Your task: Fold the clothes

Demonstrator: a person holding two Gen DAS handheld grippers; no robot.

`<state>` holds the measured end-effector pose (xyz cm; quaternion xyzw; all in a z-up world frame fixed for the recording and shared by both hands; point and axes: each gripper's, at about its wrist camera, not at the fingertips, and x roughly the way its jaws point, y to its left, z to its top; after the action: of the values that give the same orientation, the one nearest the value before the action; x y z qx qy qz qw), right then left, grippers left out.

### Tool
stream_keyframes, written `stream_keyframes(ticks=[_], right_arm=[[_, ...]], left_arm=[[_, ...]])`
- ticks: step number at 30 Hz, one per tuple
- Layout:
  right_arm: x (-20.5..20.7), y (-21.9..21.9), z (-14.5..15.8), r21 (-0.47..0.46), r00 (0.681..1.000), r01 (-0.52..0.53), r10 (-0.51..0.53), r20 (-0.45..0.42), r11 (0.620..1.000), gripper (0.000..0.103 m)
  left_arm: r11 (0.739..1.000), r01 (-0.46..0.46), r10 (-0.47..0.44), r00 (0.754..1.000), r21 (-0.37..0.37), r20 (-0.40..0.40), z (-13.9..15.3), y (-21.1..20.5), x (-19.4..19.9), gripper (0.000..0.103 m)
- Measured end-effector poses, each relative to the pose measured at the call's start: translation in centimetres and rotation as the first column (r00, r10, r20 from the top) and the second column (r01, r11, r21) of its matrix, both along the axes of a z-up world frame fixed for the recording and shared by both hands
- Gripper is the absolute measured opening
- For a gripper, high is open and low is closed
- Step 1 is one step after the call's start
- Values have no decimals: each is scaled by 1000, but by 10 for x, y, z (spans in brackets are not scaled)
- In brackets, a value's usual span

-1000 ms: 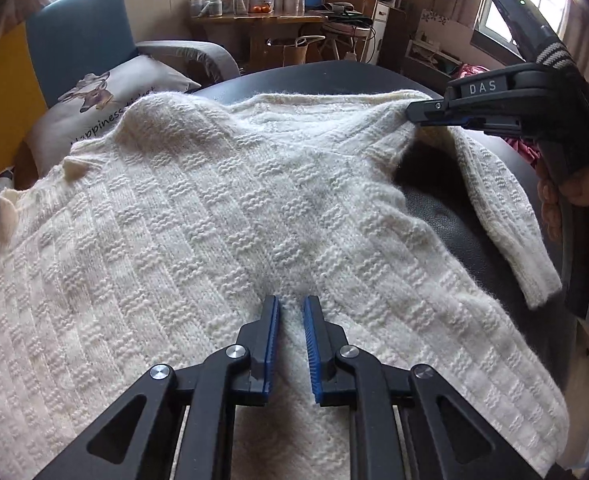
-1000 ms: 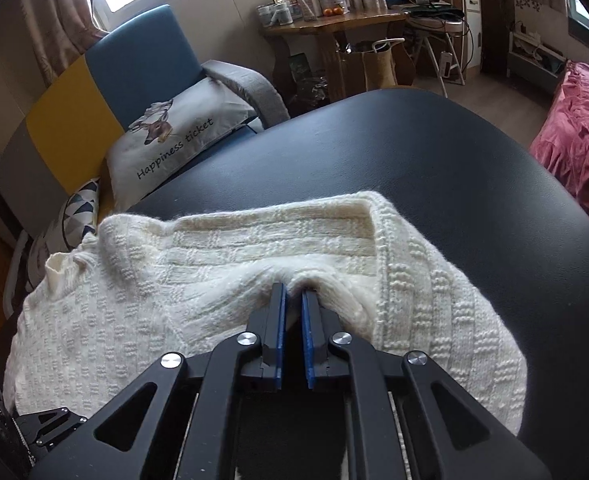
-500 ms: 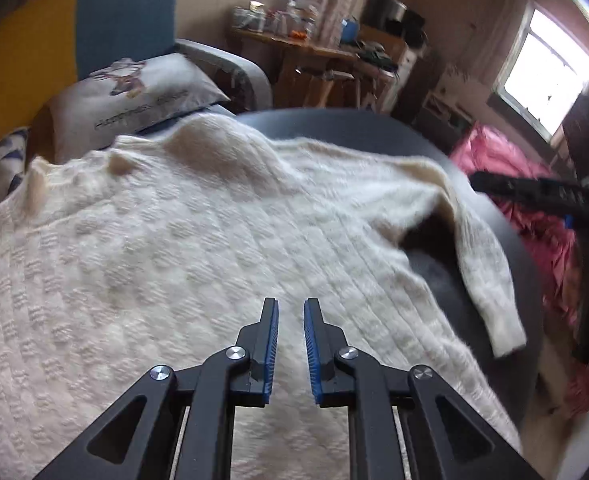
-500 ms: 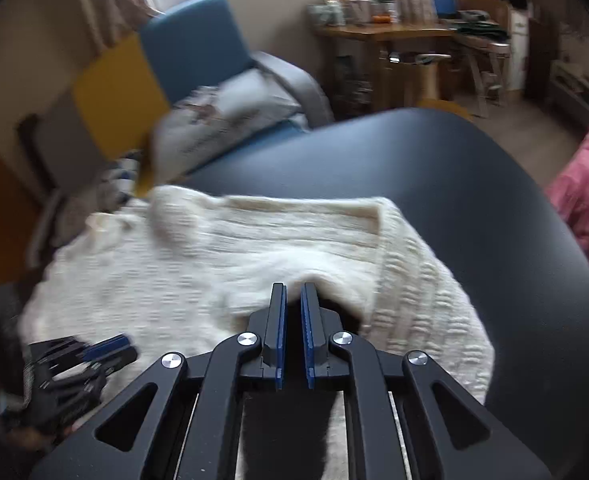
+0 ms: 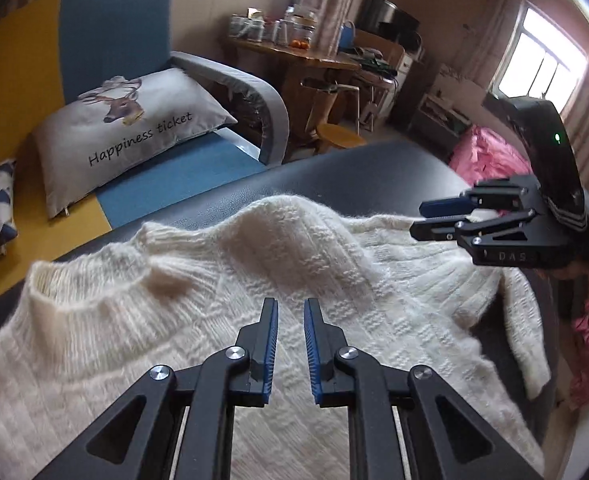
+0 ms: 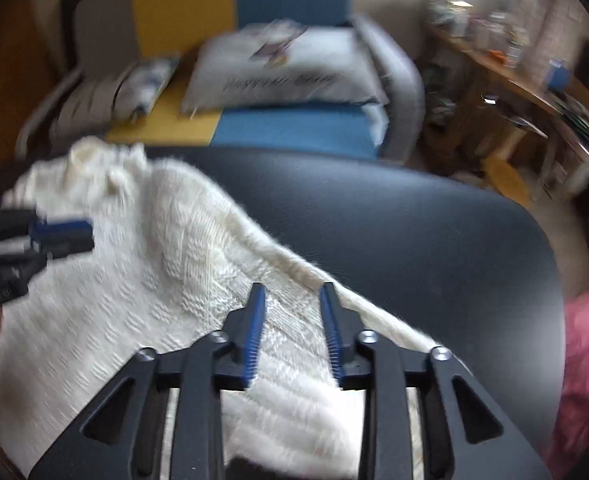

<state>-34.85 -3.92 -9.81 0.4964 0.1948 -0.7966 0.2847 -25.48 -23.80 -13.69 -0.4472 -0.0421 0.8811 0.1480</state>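
A cream knitted sweater (image 5: pixel 214 280) lies spread on a round black table (image 5: pixel 354 172), its ribbed collar at the left in the left wrist view. My left gripper (image 5: pixel 290 308) hovers over the sweater's chest just below the collar, jaws slightly apart with nothing between them. My right gripper (image 5: pixel 424 218) hangs over the sweater's far right edge. In the blurred right wrist view the right gripper (image 6: pixel 292 296) has its jaws opening above the sweater (image 6: pixel 154 240), near the folded edge, with no cloth pinched. The left gripper (image 6: pixel 62 232) shows at that view's left.
Beyond the table (image 6: pixel 374 220) stands a blue and yellow armchair with a grey deer pillow (image 5: pixel 134 128). A wooden side table with jars (image 5: pixel 294 52) and a yellow stool (image 5: pixel 340 136) stand further back. Pink bedding (image 5: pixel 490 156) lies at the right.
The right gripper has let go of the sweater fold it pinched, and its jaws have parted while its view swung round. The left gripper has travelled over the sweater toward the collar.
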Motion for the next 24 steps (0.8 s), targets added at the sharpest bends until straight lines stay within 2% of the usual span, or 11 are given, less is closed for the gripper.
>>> stream_keyframes(ticks=[6,9,12,13,14,15,16,17,19,24], right_arm=[[-12,-8,-27,91,991,-123,118,64,988,53],[-14,-10,-35,107,988,-145,139,67,984,60],[-15,-8,-36,104,986,-155,148,71,982,60],[-13,-8,-36,102,986,-157,151,64,982,58],[-11,-8,-35,101,987,-156,151,54,983,49],[-7,-9,-34,102,987,-157,154,41,982,29],[-4,-10,-32,111,988,-155,154,22,982,18],[0,-12,-31,127,988,-152,153,2,980,13],[9,-15,-30,157,987,-148,155,-32,976,12],[19,-11,-17,203,982,-104,133,-133,974,9]], left_arm=[[997,65,-66,998,36,26,-9,2,-13,14],[998,60,-59,995,-10,80,-23,4,-22,14],[999,41,-41,996,3,79,-28,2,-22,14],[1000,30,-30,996,3,80,-28,2,-22,14],[1000,19,-19,997,3,81,-29,2,-22,14],[1000,12,-11,997,-13,78,-28,4,-22,13],[999,10,-7,997,-36,72,-27,6,-21,12],[998,8,-4,998,-60,65,-27,9,-20,12],[995,-8,14,998,-95,59,-26,14,-18,12],[996,-60,66,995,-69,76,-28,10,-17,12]])
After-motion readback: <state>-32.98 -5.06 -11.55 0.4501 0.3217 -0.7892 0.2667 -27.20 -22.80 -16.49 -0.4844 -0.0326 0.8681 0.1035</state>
